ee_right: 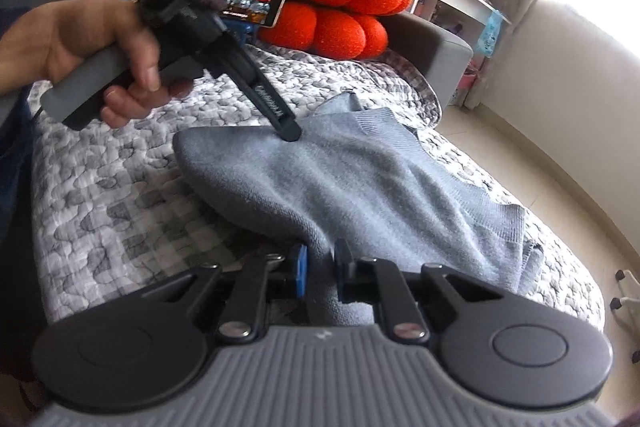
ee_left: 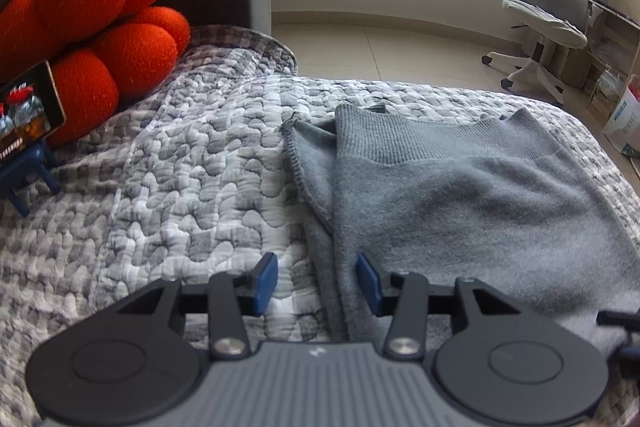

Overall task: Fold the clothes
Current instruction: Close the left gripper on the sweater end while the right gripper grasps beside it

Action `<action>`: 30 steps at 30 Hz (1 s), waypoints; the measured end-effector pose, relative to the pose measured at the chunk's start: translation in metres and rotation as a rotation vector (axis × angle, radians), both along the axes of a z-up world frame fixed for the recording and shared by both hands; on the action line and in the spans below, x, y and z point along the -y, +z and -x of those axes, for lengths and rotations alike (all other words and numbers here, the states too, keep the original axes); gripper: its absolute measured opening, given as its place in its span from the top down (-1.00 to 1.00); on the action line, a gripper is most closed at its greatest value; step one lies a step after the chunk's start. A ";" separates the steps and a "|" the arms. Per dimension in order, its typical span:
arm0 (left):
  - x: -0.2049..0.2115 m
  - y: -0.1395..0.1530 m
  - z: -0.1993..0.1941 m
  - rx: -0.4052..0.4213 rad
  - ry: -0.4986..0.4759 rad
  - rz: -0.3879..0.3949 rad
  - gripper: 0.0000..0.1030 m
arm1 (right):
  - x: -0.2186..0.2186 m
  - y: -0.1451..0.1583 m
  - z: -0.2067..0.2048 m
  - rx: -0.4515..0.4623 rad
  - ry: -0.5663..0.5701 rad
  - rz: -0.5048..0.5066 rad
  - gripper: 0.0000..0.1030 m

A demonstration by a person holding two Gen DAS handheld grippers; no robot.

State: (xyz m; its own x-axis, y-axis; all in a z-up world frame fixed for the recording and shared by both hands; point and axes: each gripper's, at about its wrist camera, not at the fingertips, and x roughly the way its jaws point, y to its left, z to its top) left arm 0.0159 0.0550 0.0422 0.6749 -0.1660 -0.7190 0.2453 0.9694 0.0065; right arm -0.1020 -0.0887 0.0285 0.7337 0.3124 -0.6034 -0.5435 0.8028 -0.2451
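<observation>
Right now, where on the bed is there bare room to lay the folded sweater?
Bare quilt lies between the grey sweater and the orange cushion. The phone on its stand crowds the cushion's foot.

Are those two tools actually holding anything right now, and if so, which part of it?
The right tool is shut on the near folded edge of the grey sweater. The left tool is open, its fingers straddling the sweater's left edge without gripping it.

surface: sofa bed, grey quilted cover (ee_left: 180, 187) | on it: grey sweater (ee_left: 460, 195) near front edge; orange cushion (ee_left: 100, 27), phone on blue stand (ee_left: 28, 115) at back
</observation>
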 end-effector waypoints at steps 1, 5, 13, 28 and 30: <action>0.000 0.001 0.001 0.009 -0.009 -0.005 0.08 | 0.001 0.001 -0.001 0.000 -0.003 -0.007 0.73; -0.008 0.012 0.006 0.062 -0.016 -0.006 0.08 | 0.003 0.004 -0.003 0.000 -0.016 -0.033 0.73; -0.037 0.050 0.053 0.214 -0.259 0.132 0.02 | 0.009 0.009 -0.005 -0.004 -0.026 -0.074 0.73; 0.021 0.023 0.123 0.367 -0.715 -0.180 -0.24 | 0.016 0.012 -0.007 -0.016 -0.034 -0.118 0.73; 0.023 0.018 0.127 0.366 -0.745 -0.217 -0.24 | 0.017 0.012 -0.007 -0.016 -0.034 -0.122 0.73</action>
